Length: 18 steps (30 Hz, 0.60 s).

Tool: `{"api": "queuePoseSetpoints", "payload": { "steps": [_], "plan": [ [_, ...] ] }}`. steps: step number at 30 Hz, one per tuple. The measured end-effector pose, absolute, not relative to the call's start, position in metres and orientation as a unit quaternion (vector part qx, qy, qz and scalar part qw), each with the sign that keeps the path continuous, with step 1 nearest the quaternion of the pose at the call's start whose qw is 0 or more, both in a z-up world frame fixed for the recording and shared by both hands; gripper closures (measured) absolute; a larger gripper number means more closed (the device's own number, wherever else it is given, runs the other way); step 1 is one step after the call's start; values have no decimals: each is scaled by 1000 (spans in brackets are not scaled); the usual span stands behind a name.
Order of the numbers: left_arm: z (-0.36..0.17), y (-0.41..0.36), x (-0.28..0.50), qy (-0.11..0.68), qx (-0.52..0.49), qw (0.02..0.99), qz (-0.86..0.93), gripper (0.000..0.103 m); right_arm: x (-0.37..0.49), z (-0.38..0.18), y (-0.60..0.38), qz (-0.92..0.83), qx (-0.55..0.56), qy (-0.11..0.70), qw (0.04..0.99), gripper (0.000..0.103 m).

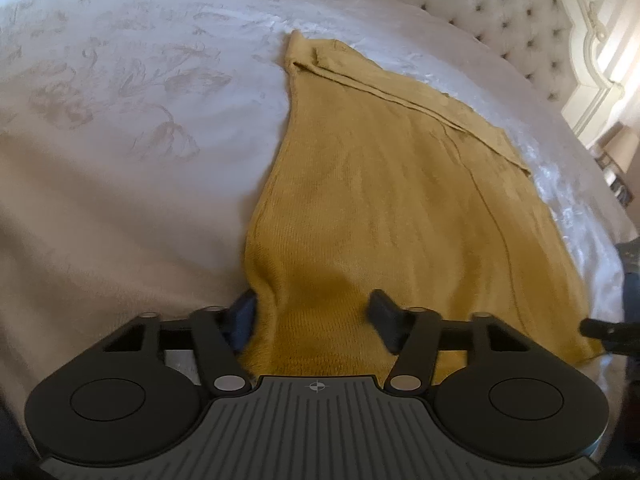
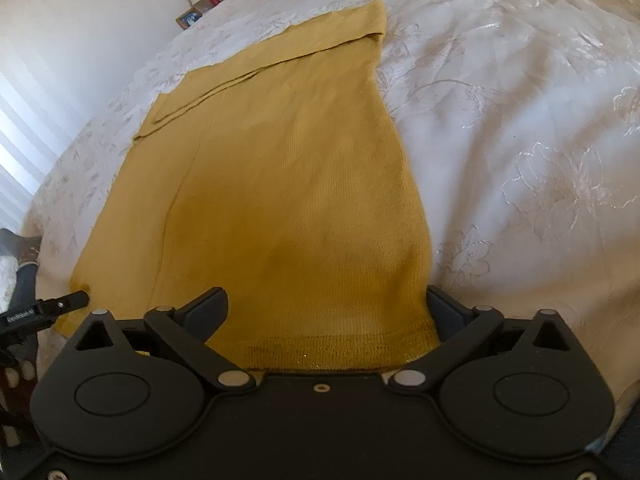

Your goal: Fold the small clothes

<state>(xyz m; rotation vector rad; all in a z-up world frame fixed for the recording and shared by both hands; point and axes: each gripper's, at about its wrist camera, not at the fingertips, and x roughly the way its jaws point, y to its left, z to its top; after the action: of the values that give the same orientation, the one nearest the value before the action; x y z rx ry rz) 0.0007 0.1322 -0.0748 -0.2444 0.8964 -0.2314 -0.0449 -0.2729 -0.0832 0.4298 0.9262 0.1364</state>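
**Ana:** While the sweater lies flat along the bed, both grippers sit at its near hem. Take the left one first.

**Ben:** Left gripper is spread wide, 2 fingers either side of the hem's left corner. One finger is on the bedspread just off the knit's edge, the other rests on top of the cloth. Nothing pinched, it holds nothing.

**Ana:** And the right?

**Ben:** Right gripper is also wide open, straddling the ribbed hem at the right corner. Its outer finger touches the sweater's side edge, the inner one sits on the knit. No grip there either.

**Ana:** Where's the garment overall?

**Ben:** Mustard sweater, stretched away from the hem toward the far side, with a sleeve folded across the top end. From the left camera, a tufted headboard stands off to the right. The other gripper's tip peeks in at each view's edge, beside the hem.
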Motion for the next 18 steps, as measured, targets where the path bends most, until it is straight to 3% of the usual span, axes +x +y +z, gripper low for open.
{"api": "queuePoseSetpoints", "payload": {
  "steps": [3,5,13,18],
  "plan": [
    [-71,135,1,440,-118,882,-119,52,-46,-82,-272,59,193,447,871,16],
    [-69,136,1,444,-115,880,-121,52,-47,-80,-274,57,196,448,870,33],
    [-65,142,-4,452,-121,876,-116,52,-50,-79,-287,53,235,451,860,77],
    [-69,144,-2,462,-129,870,-119,54,-54,-70,-288,58,229,442,865,83]
  ]
}}
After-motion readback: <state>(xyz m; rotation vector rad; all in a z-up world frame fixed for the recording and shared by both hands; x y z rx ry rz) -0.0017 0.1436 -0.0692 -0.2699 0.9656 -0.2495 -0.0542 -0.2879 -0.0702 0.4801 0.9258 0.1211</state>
